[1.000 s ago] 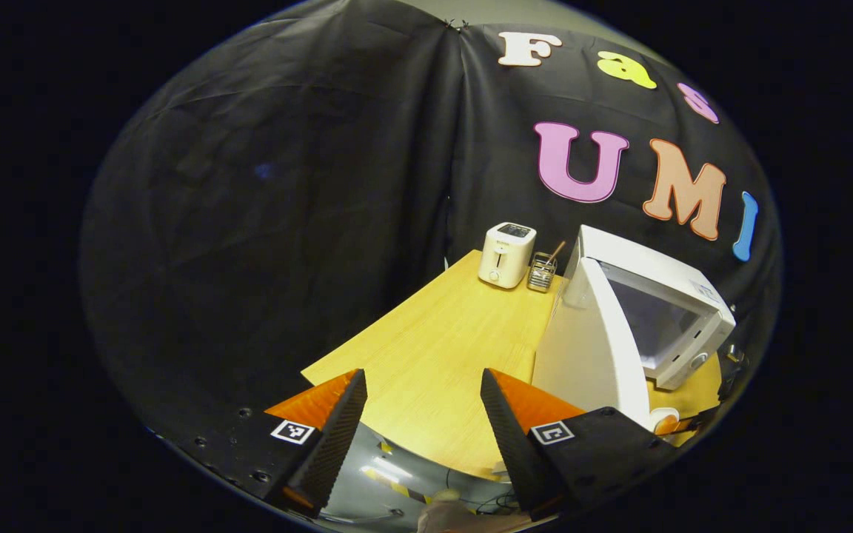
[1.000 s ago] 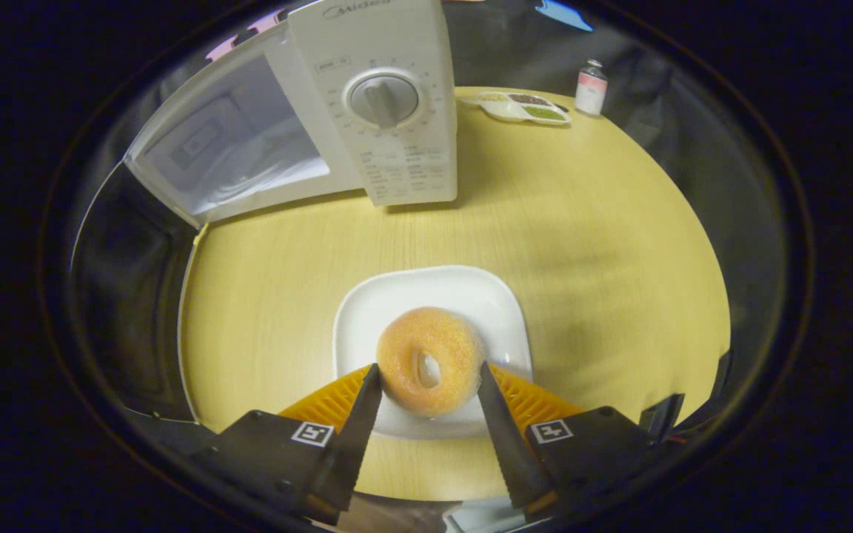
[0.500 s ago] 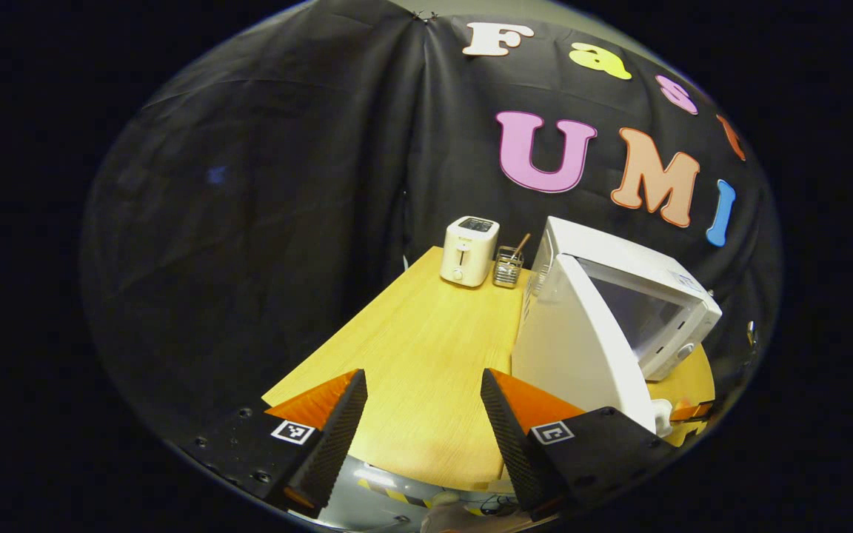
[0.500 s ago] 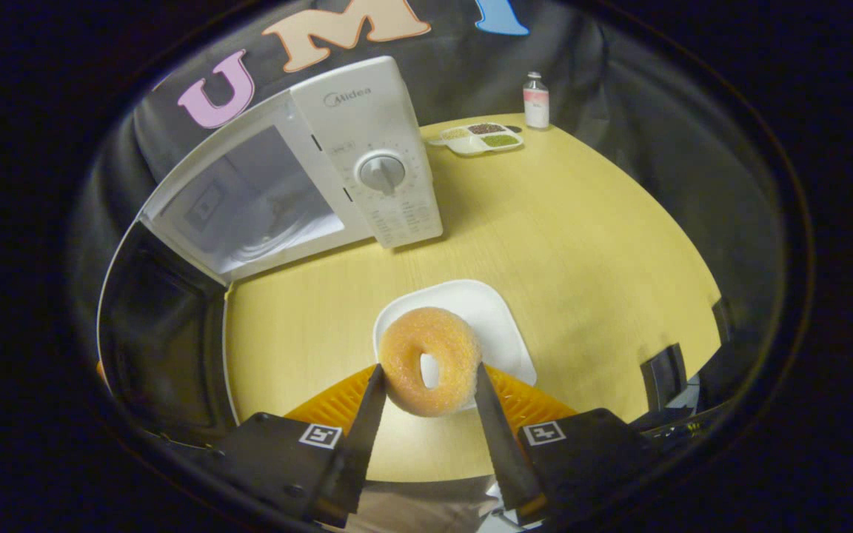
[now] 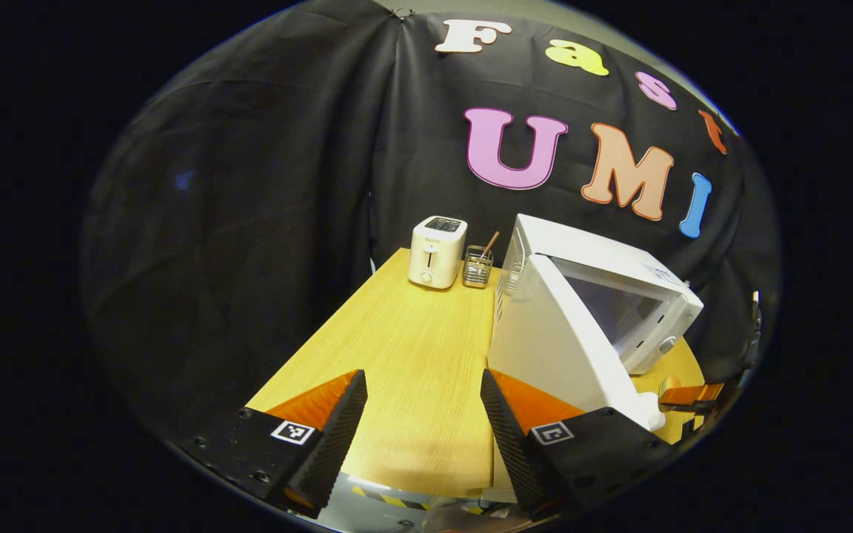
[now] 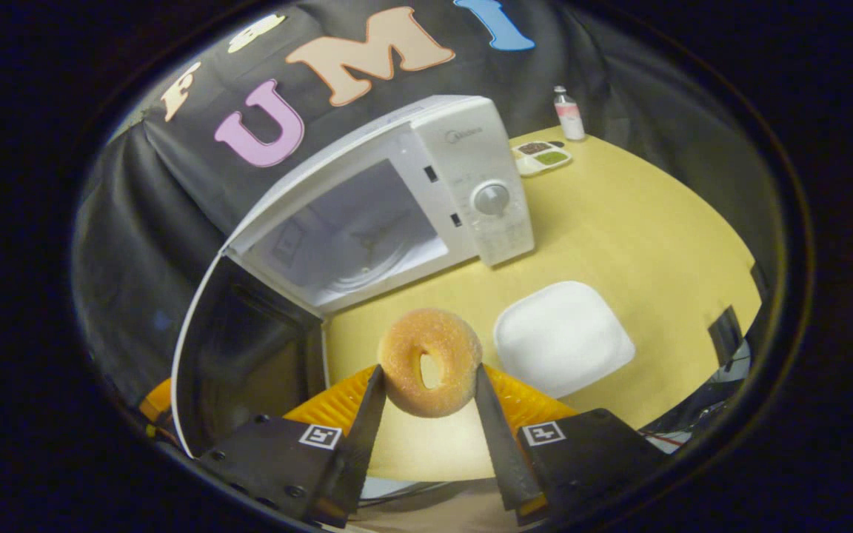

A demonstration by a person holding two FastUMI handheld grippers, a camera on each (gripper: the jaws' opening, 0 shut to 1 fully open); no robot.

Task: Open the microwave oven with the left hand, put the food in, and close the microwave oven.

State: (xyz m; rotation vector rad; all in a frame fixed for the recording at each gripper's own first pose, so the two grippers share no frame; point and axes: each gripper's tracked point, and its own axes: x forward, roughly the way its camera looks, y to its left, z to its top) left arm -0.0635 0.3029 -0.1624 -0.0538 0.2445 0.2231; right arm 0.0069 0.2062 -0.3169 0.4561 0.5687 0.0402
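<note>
Wood-grain table [image 6: 619,222], sugar-rough doughnut [image 6: 430,361]

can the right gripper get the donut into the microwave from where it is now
Probably yes. The right gripper has its fingers pressed on the donut, lifted off the white plate. The microwave door is swung wide open, and nothing lies between donut and cavity.

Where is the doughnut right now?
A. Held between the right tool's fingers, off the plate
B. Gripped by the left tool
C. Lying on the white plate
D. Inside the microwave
A: in the right gripper view the doughnut sits clamped between the right tool fingers, with the white plate bare off to one side on the table and the microwave door open ahead.
</note>
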